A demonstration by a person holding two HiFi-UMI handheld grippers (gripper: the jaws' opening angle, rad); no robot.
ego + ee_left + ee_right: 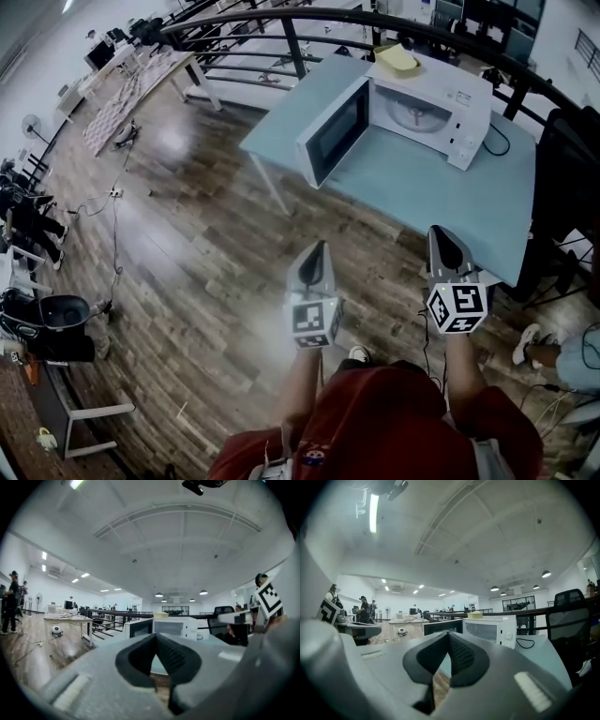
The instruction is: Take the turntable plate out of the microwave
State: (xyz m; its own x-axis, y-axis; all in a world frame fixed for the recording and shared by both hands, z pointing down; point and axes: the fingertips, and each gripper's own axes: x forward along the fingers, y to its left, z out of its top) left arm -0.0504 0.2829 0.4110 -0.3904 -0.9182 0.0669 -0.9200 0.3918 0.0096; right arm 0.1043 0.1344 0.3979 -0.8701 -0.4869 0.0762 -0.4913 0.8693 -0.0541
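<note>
While both grippers hang over the wood-plank floor [187, 244], short of the table's near edge, their jaws are pressed together with nothing between them: the left gripper [318, 247] and the right gripper [441, 234] point side by side. The white microwave [448, 96] stands at the far edge of the pale blue table [450, 202], its door [335, 131] swung wide to the left. The turntable plate [412, 111] lies inside the cavity. A flat yellow item [397, 58] rests on top, and black railings [309, 19] run behind.
</note>
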